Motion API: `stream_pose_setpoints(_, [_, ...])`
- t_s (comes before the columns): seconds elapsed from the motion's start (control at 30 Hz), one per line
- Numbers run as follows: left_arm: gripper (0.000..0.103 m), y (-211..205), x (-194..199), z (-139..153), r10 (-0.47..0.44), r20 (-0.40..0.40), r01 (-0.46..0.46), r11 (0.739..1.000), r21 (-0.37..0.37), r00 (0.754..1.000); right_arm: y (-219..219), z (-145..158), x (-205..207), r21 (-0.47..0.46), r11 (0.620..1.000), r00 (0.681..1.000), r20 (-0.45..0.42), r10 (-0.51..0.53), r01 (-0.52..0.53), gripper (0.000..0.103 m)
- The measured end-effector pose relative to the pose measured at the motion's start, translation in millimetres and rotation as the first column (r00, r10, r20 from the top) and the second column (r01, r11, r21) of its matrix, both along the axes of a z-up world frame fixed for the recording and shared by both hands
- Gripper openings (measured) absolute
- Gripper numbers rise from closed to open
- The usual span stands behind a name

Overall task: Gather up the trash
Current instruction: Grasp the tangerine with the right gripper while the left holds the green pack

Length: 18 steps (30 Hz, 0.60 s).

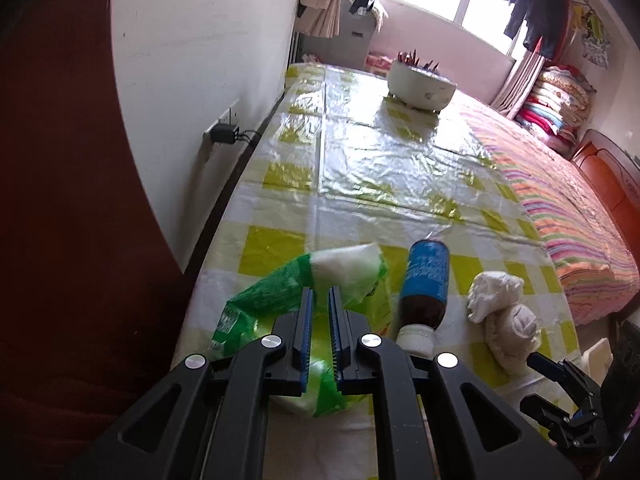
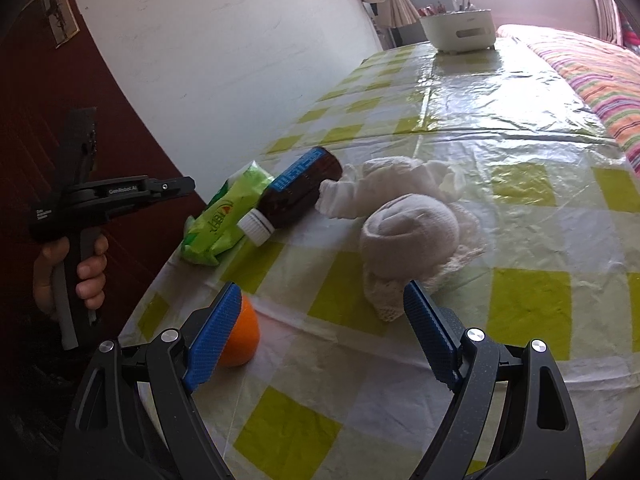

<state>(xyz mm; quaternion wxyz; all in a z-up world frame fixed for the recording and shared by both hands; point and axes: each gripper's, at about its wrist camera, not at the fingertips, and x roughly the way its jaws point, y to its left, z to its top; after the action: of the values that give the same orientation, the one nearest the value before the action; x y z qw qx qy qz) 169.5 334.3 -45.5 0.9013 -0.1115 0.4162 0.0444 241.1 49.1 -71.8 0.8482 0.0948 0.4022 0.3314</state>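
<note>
On the yellow-checked tablecloth (image 1: 380, 160) a green snack packet (image 1: 272, 292) (image 2: 224, 216) lies next to a brown bottle (image 1: 424, 280) (image 2: 300, 188) that has a blue label and a white cap. My left gripper (image 1: 320, 300) (image 2: 192, 184) is shut and holds nothing; it hovers at the table's left edge, just short of the packet. Right of the bottle are a crumpled white tissue (image 1: 494, 292) (image 2: 384, 184) and a rolled white cloth (image 1: 516, 332) (image 2: 408, 228). My right gripper (image 2: 324, 308) (image 1: 536, 380) is open, with the cloth roll just beyond its fingertips. An orange ball (image 2: 242, 336) rests against its left finger.
At the table's far end stands a white round appliance (image 1: 420, 84) (image 2: 460, 32). A bed with a striped cover (image 1: 580, 220) (image 2: 592, 68) borders the right side. A white wall with a plugged-in charger (image 1: 226, 134) and a dark red door (image 1: 60, 200) close off the left.
</note>
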Motion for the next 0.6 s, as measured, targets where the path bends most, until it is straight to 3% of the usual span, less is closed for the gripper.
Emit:
stream_pose_setpoints(0.3, [0.009, 10, -3, -15, 0.017, -0.068, -0.015, 0.999, 0.030, 0.998, 24, -3, -6, 0.048, 0.994, 0.995, -0.033, 0.098, -0.097, 0.082])
stream_pose_setpoints(0.47, [0.010, 11, -1, -24, 0.003, -0.110, -0.002, 1.000, 0.009, 0.994, 41, -7, -12, 0.065, 0.987, 0.987, -0.061, 0.152, -0.148, 0.084])
stream_pose_setpoints(0.6, [0.010, -5, 2, -31, -0.030, -0.136, 0.039, 0.997, 0.069, 0.990, 55, -8, -15, 0.057, 0.981, 0.979, -0.071, 0.190, -0.186, 0.084])
